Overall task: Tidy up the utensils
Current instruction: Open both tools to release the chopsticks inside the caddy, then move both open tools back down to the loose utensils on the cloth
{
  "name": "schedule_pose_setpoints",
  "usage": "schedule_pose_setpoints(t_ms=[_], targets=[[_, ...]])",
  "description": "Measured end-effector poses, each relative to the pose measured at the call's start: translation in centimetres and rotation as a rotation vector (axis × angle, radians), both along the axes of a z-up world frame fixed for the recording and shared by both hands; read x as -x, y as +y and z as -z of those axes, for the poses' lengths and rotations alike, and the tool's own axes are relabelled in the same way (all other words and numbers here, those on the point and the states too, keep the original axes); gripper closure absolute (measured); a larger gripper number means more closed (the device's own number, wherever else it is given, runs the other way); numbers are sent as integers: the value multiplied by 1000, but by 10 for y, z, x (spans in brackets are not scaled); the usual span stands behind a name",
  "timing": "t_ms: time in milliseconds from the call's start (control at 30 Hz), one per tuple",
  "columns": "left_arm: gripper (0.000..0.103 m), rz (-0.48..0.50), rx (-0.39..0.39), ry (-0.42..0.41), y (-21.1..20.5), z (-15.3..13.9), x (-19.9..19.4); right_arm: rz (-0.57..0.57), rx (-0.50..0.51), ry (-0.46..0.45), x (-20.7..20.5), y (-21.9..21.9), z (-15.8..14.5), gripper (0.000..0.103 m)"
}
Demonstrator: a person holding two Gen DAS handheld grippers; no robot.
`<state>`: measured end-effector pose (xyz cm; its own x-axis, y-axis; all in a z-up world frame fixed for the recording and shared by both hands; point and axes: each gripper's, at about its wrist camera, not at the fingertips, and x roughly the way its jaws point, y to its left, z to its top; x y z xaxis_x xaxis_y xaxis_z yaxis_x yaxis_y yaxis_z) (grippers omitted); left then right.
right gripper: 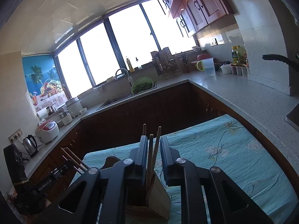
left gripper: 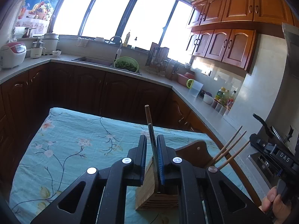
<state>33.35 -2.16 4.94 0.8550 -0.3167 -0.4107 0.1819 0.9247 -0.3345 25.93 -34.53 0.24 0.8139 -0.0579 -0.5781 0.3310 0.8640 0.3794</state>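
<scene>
Tablecloth [left gripper: 74, 141], turquoise with a floral print, covers the table on which a wooden utensil holder [left gripper: 155, 194] stands, a slotted block that looks heavy enough to stay put if a utensil is drawn straight up, though a sideways pull could tip it. The left gripper [left gripper: 151, 160] straddles a thin dark-handled utensil [left gripper: 152, 145] standing in the holder's slot; its jaws are slightly parted, the handle lying against the right pad and clear of the left, so it looks let go. That handle seems rigid, smooth and likely slippery, best taken mid-shaft. The right gripper [right gripper: 153, 158] is parted around wooden chopsticks [right gripper: 151, 158] standing in the holder's cup, touching neither pad clearly. They are light, stiff and prone to fan apart; pinch them together below their tops.
</scene>
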Motion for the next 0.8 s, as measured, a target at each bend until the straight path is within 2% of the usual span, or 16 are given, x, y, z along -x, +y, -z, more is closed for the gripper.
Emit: schedule_pose_setpoints(t_ms=[33, 100, 133, 167, 200, 233, 267, 367, 567, 800], targets=[[79, -7, 3, -5, 3, 0, 5, 5, -8, -10, 4, -1, -1, 48], [70, -19, 4, -14, 7, 0, 13, 17, -23, -40, 14, -4, -5, 34], [65, -23, 2, -16, 8, 0, 18, 23, -25, -52, 20, -5, -8, 29], [55, -29, 0, -13, 10, 0, 22, 25, -31, -65, 25, -6, -10, 24], [49, -34, 3, -9, 13, 0, 27, 29, -38, -77, 31, -7, -13, 11], [36, -43, 6, -5, 16, 1, 33, 34, -46, -89, 39, -8, -15, 1], [30, -52, 9, -3, 19, 2, 40, 39, -52, -99, 46, -8, -17, 0], [22, -68, 10, 12, 27, 8, 61, 44, -67, -99, 69, -7, -18, 0], [21, -59, -16, 89, 32, 23, 103, 54, -94, -41, 109, -1, -6, 0], [21, -56, -5, 162, 45, 29, 143, 77, -130, 29, 153, 4, 14, 0]])
